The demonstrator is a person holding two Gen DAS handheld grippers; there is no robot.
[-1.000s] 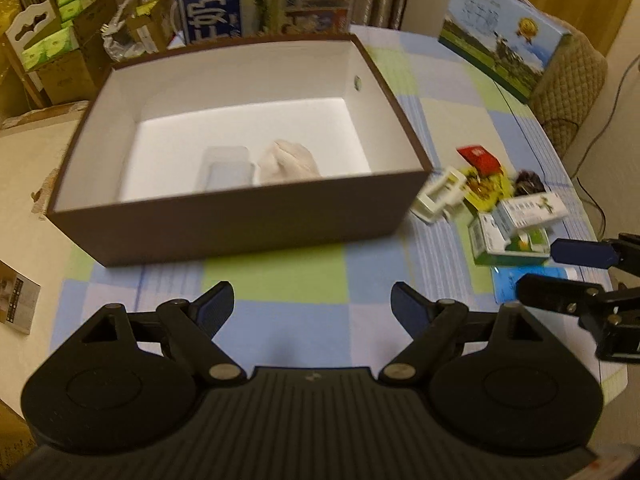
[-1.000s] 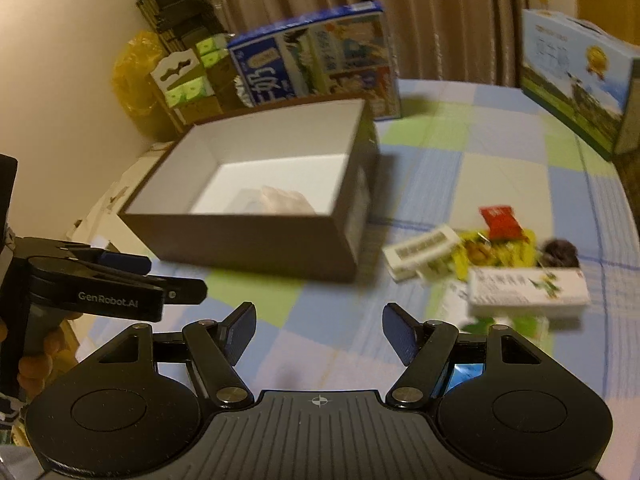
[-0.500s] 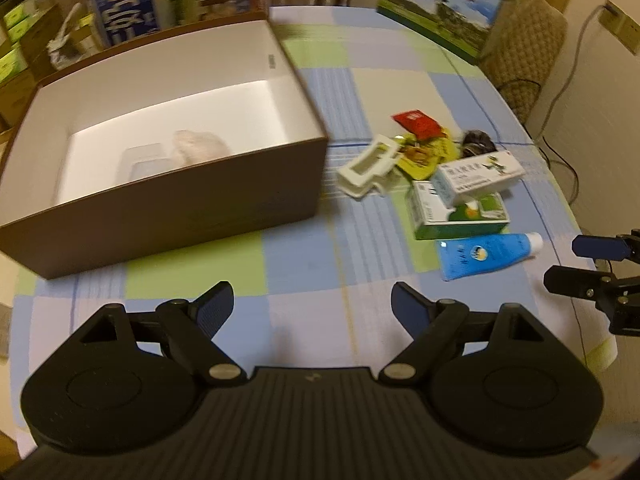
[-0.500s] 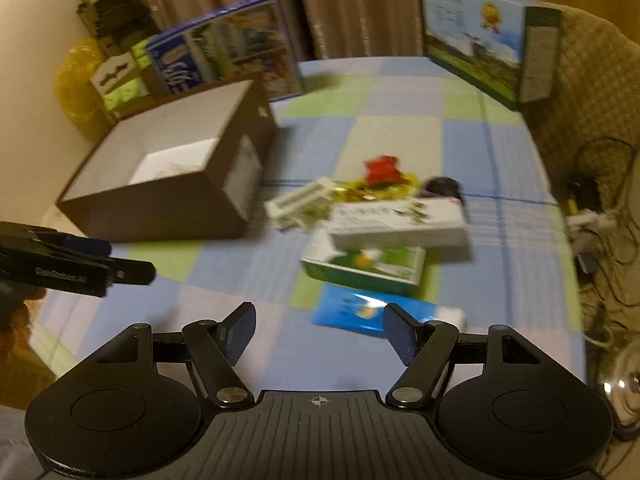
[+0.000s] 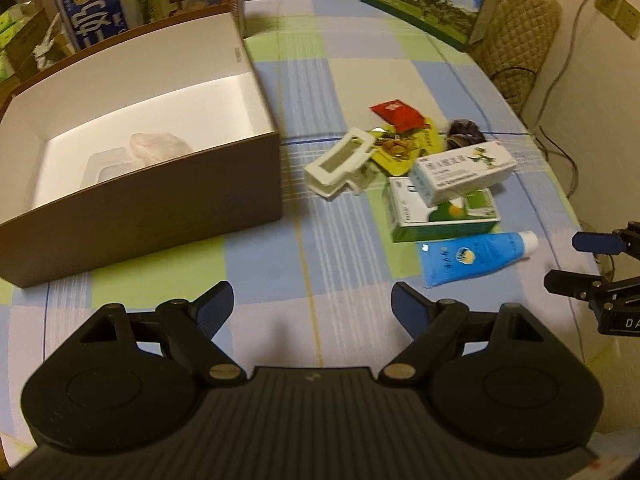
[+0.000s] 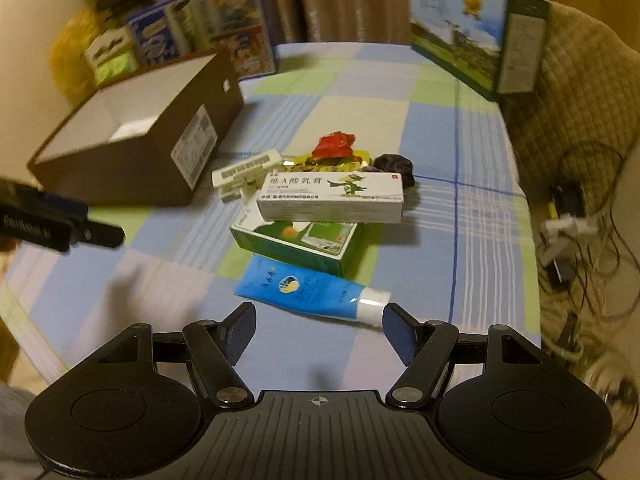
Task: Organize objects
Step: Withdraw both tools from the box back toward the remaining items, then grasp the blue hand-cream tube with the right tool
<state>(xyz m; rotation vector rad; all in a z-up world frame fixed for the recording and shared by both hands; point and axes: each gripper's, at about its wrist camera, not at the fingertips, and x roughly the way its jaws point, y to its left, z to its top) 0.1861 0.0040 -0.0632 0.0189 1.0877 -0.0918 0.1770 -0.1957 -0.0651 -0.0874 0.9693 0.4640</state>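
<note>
Sitting at the left of the left wrist view, the open brown cardboard box with a white inside (image 5: 132,152) holds a crumpled white bundle (image 5: 158,148) and a clear plastic tray (image 5: 106,166). It rests on the table under a blue, green and white checked cloth (image 5: 332,80). At lower centre the left gripper (image 5: 312,308) has its fingers wide apart, holding and touching nothing. Right of the box lies the clutter: a white plastic clip-like case (image 5: 340,162), a red sachet (image 5: 396,114) on yellow packets (image 5: 400,148), a dark scrunchie (image 5: 464,132), a long white carton (image 5: 464,170) lying on a green and white carton (image 5: 440,216), and just beside that a blue tube with a white cap (image 5: 476,256). In the right wrist view the right gripper (image 6: 319,328) hovers low in the frame, fingers spread wide and empty, the tube's cap just beyond the right fingertip (image 6: 394,320); whether they touch I cannot tell.
</note>
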